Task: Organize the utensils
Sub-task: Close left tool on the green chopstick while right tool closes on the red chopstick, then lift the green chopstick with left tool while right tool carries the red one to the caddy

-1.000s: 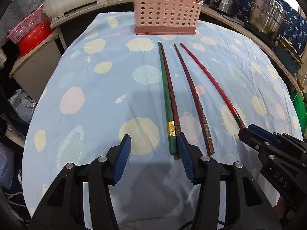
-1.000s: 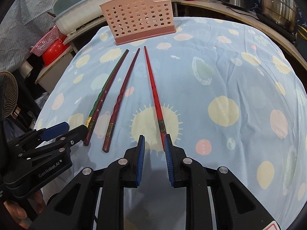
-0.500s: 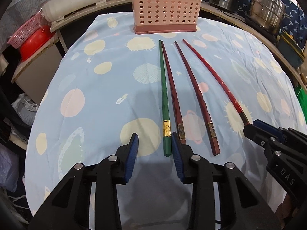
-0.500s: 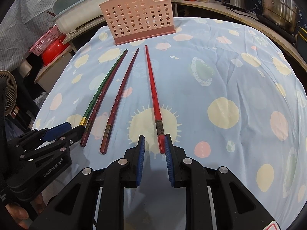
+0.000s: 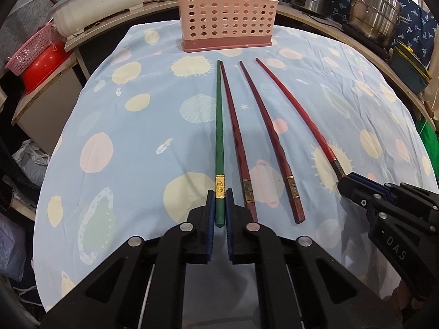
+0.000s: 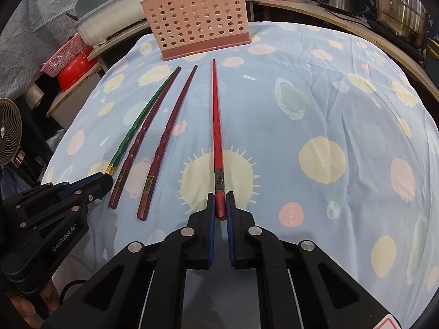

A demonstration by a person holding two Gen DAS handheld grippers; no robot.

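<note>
Several chopsticks lie side by side on the blue patterned cloth, tips toward a pink perforated utensil basket (image 5: 226,17) at the far edge, also in the right wrist view (image 6: 196,20). My left gripper (image 5: 220,204) is shut on the near end of the green chopstick (image 5: 219,126). My right gripper (image 6: 220,205) is shut on the near end of the bright red chopstick (image 6: 216,126). Two dark red chopsticks (image 5: 237,139) (image 5: 270,134) lie between them. Each gripper shows in the other's view, the right one (image 5: 348,182) and the left one (image 6: 104,176).
The table's cloth (image 5: 131,142) ends in rounded edges. Steel pots (image 5: 376,13) stand at the back right. A white basin (image 5: 98,2) and a pink basket with a red bowl (image 5: 35,57) sit at the back left. A fan (image 6: 8,131) stands left.
My left gripper has moved forward and closed from wide open onto the green chopstick's end. My right gripper has slid forward and narrowed onto the bright red chopstick's end.
</note>
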